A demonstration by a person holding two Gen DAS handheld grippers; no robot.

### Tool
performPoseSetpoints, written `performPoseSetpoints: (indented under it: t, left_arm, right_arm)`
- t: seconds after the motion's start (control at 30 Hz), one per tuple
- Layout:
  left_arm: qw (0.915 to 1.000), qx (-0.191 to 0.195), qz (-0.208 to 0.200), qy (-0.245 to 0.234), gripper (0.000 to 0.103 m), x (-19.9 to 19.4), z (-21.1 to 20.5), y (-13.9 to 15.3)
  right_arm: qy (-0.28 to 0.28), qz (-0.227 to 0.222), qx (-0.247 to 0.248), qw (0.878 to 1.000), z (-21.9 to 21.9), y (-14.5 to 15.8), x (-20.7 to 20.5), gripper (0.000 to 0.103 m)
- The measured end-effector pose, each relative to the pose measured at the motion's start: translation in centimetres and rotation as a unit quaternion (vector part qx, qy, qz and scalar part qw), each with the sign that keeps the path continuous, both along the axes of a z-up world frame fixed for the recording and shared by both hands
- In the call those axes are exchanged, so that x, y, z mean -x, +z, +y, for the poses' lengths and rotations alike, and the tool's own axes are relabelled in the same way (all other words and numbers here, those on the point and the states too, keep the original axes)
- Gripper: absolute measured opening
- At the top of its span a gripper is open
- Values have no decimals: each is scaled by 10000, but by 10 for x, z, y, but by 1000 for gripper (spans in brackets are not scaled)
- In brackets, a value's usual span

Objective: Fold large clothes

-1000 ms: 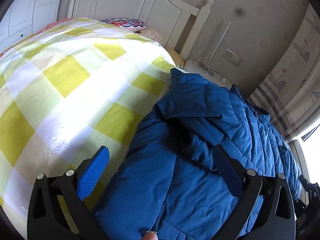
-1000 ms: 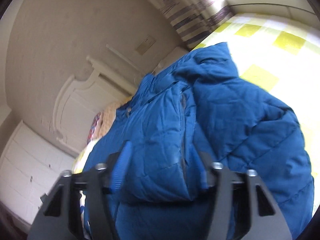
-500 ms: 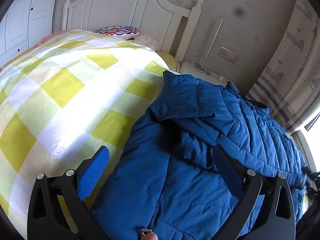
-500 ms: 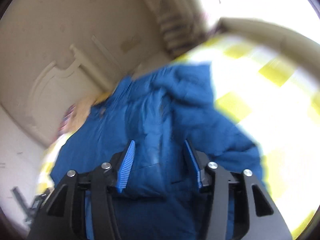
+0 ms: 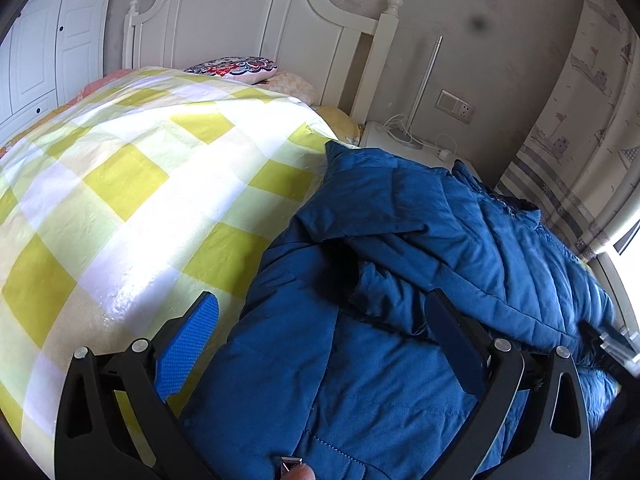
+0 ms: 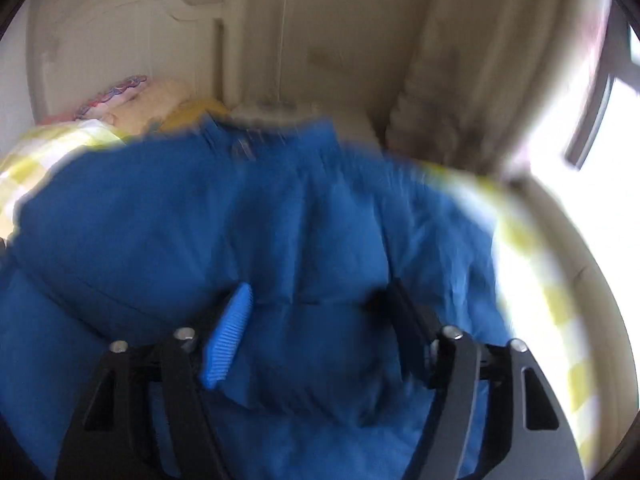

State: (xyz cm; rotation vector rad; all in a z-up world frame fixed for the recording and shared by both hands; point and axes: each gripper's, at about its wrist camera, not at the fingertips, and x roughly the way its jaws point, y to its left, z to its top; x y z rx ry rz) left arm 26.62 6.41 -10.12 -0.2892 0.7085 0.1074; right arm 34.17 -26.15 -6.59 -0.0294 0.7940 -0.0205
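A blue padded jacket [image 5: 400, 288] lies crumpled on a bed with a yellow-and-white checked cover [image 5: 132, 200]. My left gripper [image 5: 324, 316] hovers over the jacket's near part, open wide, its blue pad [image 5: 188, 348] over the cover's edge and nothing pinched. In the right wrist view, blurred by motion, the same jacket [image 6: 200, 216] fills the middle. My right gripper [image 6: 320, 312] sits just above it, its jaws opening, with jacket fabric beneath and between them but the pads [image 6: 228, 332] not pressing on it.
A white headboard [image 5: 248, 28] stands at the far end with patterned pillows [image 5: 236, 69]. A white bedside table [image 5: 396, 142] with cables is beside it. A striped curtain [image 5: 560, 168] and a bright window are to the right. White wardrobe doors [image 5: 48, 52] are at the left.
My right gripper let go of the jacket fold it was pinching, opened and rolled, swinging across the jacket. My left gripper stayed open and nearly still, tilting slightly.
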Motion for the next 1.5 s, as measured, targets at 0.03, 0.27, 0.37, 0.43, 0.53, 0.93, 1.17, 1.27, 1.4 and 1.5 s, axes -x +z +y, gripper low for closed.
performPoseSetpoints:
  t: [0.03,0.27,0.37,0.43,0.53,0.93,1.17,1.27,1.4,1.5]
  left_arm:
    - [10000,-39,28,-3,99,0,-1,-1]
    - [9959,-722,-542,-90,99,13,-22,27]
    - [9862,-1244,-904,-615,99,8,-51,56]
    - [9784,-1438,-727,-1296,99,-12,-78,66]
    - [9756,-1456,-360,-1601,99,-45,-103,61]
    - [9786,-938,350,-1796,99,-89,-117,49]
    - [9627,-1326,1041,-2118,99,-146,-186,13]
    - [9606,-1366,1081,-2166,99,-154,-190,1]
    - [9706,-950,720,-2093,99,-153,-166,36]
    - [9797,-831,719,-1678,99,-175,-133,40]
  right_arm:
    - [-5,1,-154,9999,-4,1,0,71]
    - [8,37,-75,10000,-4,4,-3,74]
    - [22,48,-58,10000,-1,3,-1,75]
    - [24,34,-30,10000,1,2,1,75]
    - [31,34,-46,10000,1,1,1,76]
    - [81,30,-89,9999,2,1,0,79]
    - [81,15,-103,9999,3,1,0,79]
    - [105,5,-93,9999,3,1,-1,79]
    - [123,20,-129,9998,1,0,-1,81]
    - [140,16,-137,9998,1,1,-1,81]
